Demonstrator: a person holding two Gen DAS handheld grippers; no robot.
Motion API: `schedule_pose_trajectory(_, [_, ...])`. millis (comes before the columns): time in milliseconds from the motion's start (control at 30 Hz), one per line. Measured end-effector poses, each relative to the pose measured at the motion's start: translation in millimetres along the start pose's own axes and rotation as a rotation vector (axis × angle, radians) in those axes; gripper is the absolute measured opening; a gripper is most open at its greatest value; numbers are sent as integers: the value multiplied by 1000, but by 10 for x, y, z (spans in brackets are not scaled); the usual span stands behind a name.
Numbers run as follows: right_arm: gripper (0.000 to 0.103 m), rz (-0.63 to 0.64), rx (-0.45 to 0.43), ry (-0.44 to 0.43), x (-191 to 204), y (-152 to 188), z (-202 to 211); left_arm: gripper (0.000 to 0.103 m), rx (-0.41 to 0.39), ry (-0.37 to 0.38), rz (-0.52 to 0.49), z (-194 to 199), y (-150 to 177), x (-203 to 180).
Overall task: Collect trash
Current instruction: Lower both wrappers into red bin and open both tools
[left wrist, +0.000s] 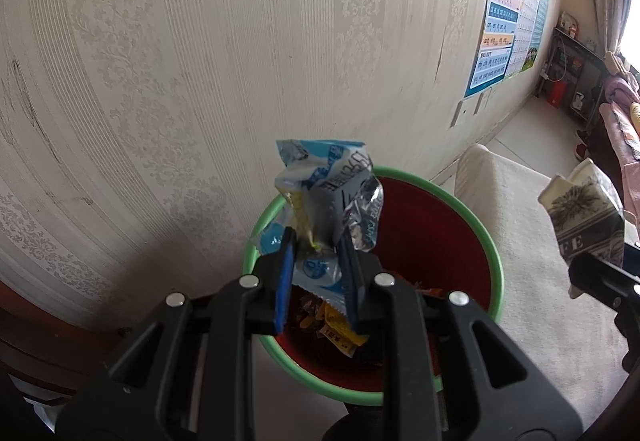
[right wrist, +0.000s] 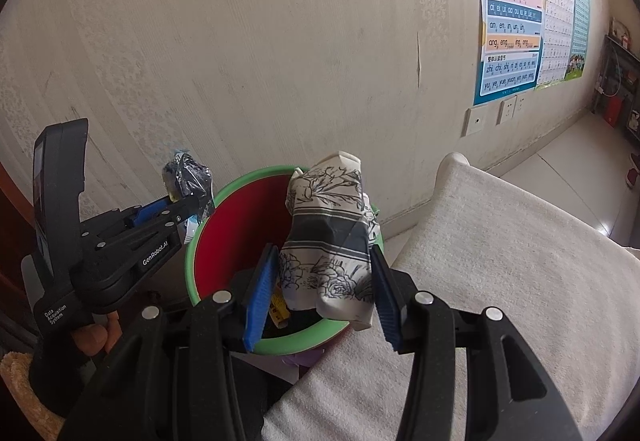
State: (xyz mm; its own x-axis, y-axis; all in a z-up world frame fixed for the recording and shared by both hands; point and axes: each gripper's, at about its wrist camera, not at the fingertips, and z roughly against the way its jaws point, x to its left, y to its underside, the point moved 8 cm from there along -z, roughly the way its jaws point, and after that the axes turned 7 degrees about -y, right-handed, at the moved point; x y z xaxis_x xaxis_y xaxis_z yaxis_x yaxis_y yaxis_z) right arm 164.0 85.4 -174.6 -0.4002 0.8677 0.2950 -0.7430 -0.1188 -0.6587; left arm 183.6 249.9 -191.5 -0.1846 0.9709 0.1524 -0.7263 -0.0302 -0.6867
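Observation:
A red bin with a green rim (left wrist: 494, 261) (right wrist: 192, 253) stands against the wall, with several wrappers at its bottom. My left gripper (left wrist: 316, 247) (right wrist: 196, 201) is shut on a crumpled blue and white snack wrapper (left wrist: 320, 177) (right wrist: 186, 171), held above the bin's left rim. Over the bin's right side, my right gripper (right wrist: 324, 253) is shut on a crumpled white paper pack with black flower print (right wrist: 332, 237) (left wrist: 584, 217).
A patterned wall (left wrist: 200, 81) rises right behind the bin. A white cushioned seat (right wrist: 500, 281) lies to the right of the bin. Posters (right wrist: 512, 21) hang on the wall further right, with shelves and tiled floor beyond. A hand (right wrist: 90, 337) holds the left gripper's handle.

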Motion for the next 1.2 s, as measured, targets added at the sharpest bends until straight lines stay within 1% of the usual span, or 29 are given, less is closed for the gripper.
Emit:
schedule_pose_trajectory(533, [45,-6,14,-5,-31,-20,-93,21,17,-18,-13,-130,3,-83])
schedule_pose_trajectory(767, [45,2,15,-3,-16,-62,-125,21,48,-18,4,-224,44,-105])
schedule_pose_trajectory(1000, [45,36,20,-4,45,-141,-207,21,66,-31,5,-329,40,-109])
schedule_pose_trajectory(1033, [46,41,28,-17,59,-148,-238,25,75,-36,14,-358,37,-99])
schedule_pose_trajectory(1067, [54,46,34,-23,70,-153,-255,29,80,-44,24,-378,41,-86])
schedule_pose_trajectory(1100, [57,53,25,-19,72,-167,-243,36,83,-50,28,-393,39,-72])
schedule_pose_trajectory(1167, [58,57,-8,-24,61,-190,-164,43,73,-67,35,-372,21,-47])
schedule_pose_trajectory(1200, [58,53,-22,-22,38,-195,-113,50,66,-73,39,-344,14,-38])
